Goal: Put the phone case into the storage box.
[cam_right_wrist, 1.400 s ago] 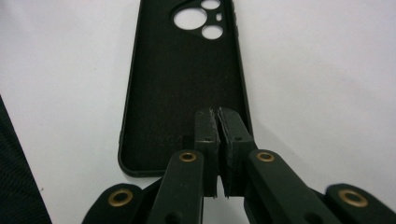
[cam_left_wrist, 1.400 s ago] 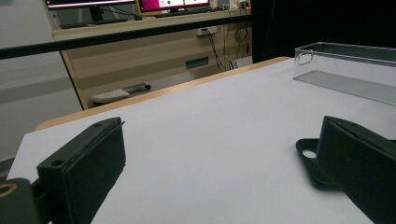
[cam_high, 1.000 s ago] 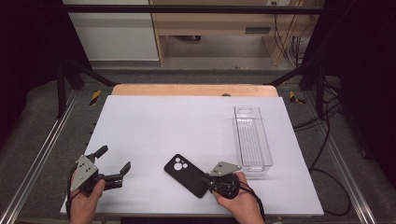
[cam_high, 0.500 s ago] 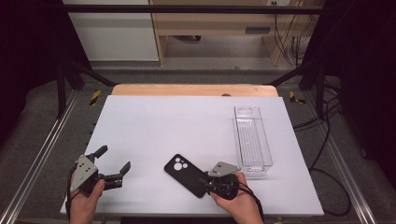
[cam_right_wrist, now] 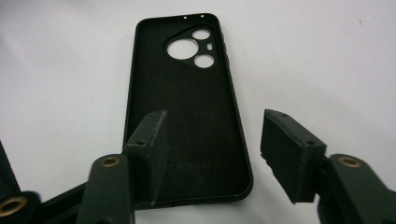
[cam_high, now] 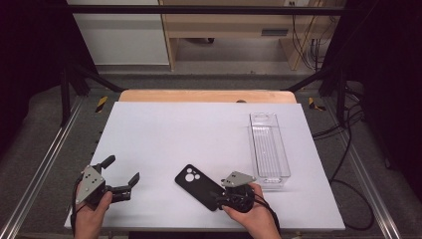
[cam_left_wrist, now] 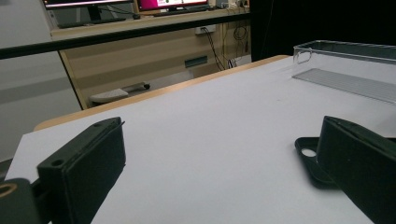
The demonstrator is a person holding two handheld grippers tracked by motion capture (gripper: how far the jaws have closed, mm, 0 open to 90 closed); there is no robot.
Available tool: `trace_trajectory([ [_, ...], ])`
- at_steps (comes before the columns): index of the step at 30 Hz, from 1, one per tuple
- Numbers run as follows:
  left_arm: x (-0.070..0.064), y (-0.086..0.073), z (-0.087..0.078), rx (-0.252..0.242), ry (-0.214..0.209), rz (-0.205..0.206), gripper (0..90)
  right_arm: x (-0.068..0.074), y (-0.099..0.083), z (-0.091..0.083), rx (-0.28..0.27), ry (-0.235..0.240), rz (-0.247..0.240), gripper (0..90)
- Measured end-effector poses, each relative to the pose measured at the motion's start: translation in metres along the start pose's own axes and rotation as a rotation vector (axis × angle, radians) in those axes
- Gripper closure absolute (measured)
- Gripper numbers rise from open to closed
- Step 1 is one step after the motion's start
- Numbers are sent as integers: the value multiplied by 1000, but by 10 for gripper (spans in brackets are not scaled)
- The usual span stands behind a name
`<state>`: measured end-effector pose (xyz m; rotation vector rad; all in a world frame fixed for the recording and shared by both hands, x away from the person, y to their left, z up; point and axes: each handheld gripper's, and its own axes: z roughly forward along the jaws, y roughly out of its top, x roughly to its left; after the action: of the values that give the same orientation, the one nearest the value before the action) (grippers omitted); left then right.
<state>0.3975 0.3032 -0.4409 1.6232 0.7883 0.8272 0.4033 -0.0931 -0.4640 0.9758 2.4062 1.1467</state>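
**Both claws spread near a black phone case on the white surface**

Closest to the person, the right claw (cam_high: 222, 198) sits over the near end of the black phone case (cam_high: 199, 186), which serves as the landmark here. In the right gripper view its jaws stand apart, one over the case's near left part, the other just past its right edge, and they clamp nothing. The case lies flat with its hollow inner side up and its camera cut-outs (cam_right_wrist: 193, 47) at the far end. The right hand (cam_high: 253, 215) holds the claw from behind, with the grey plate (cam_high: 238, 178) on top.

Well to the left of the case, the left claw (cam_high: 121, 175) rests low over the white surface (cam_high: 189, 134), held by the left hand (cam_high: 90, 214). Its jaws are wide apart and empty; in the left gripper view the case's far corner peeks out beside one jaw.

Beyond and to the right of the case stands a clear plastic tray (cam_high: 269, 145), long and narrow, running away from the person. Past the surface's far edge, a wooden strip (cam_high: 206, 96) shows.
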Motion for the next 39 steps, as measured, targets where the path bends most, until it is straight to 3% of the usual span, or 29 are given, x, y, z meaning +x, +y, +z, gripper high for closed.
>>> trace_trajectory([
  [3,0,0,0,0,0,0,12,0,1,1,4,-6,1,349],
  [4,0,0,0,0,-1,0,13,1,2,2,8,-25,9,224],
  [8,-1,0,0,3,-2,3,12,1,4,4,6,-29,45,105],
  [26,0,0,0,8,-1,2,12,16,14,9,33,33,29,93],
  [33,0,-1,0,8,-2,2,12,30,27,17,102,54,13,132],
  [39,0,-1,1,9,-6,3,11,36,35,17,107,98,-5,123],
])
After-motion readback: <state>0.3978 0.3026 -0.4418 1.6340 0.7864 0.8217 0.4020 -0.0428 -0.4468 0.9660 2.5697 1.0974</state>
